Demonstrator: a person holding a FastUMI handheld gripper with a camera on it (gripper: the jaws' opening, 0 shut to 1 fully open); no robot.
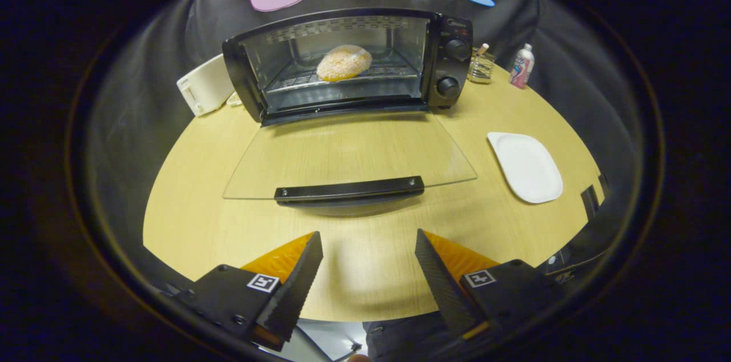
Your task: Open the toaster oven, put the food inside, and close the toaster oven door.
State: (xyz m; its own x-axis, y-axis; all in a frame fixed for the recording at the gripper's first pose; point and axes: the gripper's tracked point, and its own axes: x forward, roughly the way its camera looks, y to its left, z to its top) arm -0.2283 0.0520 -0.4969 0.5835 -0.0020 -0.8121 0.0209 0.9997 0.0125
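Note:
A black toaster oven (451, 36) stands at the back of the round wooden table (188, 202). Its glass door (348, 148) lies folded down flat toward me, with the black handle (349, 189) along its near edge. Inside, a round sugared bun (344, 62) rests on the wire rack (285, 81). My gripper (368, 243) is open, with nothing between its fingers. It hovers over the table a little short of the door handle, roughly centred on it.
An empty white square plate (526, 167) lies on the table right of the door. A white box-like appliance (207, 85) stands left of the oven. A glass jar (481, 65) and a small bottle (522, 66) stand behind the oven's right side.

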